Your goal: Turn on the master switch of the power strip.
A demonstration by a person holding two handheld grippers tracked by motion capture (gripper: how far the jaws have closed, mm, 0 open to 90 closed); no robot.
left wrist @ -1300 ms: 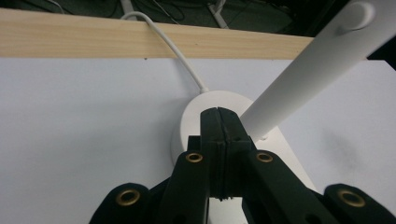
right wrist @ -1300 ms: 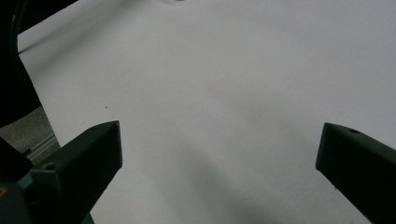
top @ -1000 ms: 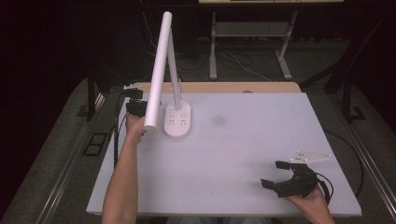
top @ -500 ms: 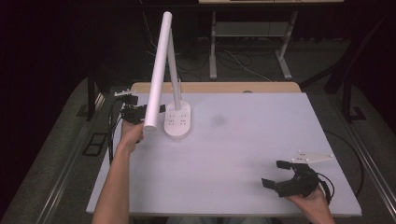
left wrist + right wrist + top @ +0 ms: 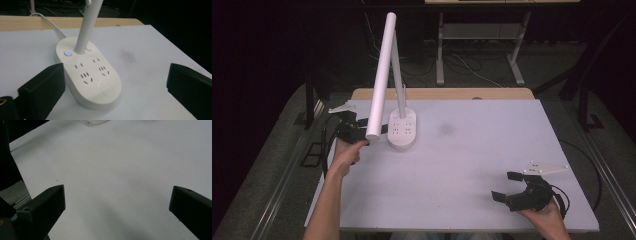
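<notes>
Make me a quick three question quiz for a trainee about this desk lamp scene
1. True or false: the left gripper is shut on the lamp base.
2. What colour glows on the base's lit button? A red, B blue, C green.
3. Which gripper sits nearer the lamp, the left or the right gripper?

Key: 1 false, its jaws stand open; 2 B; 3 left.

Black left gripper (image 5: 368,129) and right gripper (image 5: 507,185), each topped by a grey three-cornered plate.
</notes>
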